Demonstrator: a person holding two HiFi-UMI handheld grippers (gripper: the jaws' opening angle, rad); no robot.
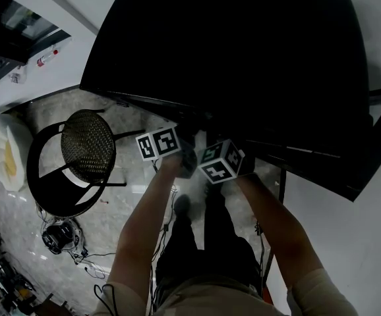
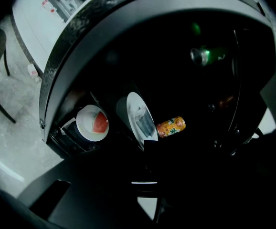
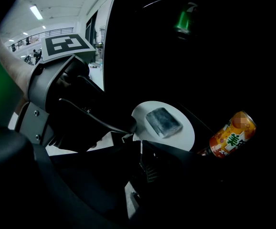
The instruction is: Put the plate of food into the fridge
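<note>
Here left claw, slightly parted, and right claw, closed tight, seemingly both pinch the plate.

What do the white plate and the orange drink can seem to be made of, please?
The white plate looks like glazed ceramic, or possibly melamine: it is smooth and evenly white, with a thin rim and a faint sheen. The orange can is probably thin metal with a glossy printed coat, judging by its drink-can shape, bright label and the highlights along its side.
</note>
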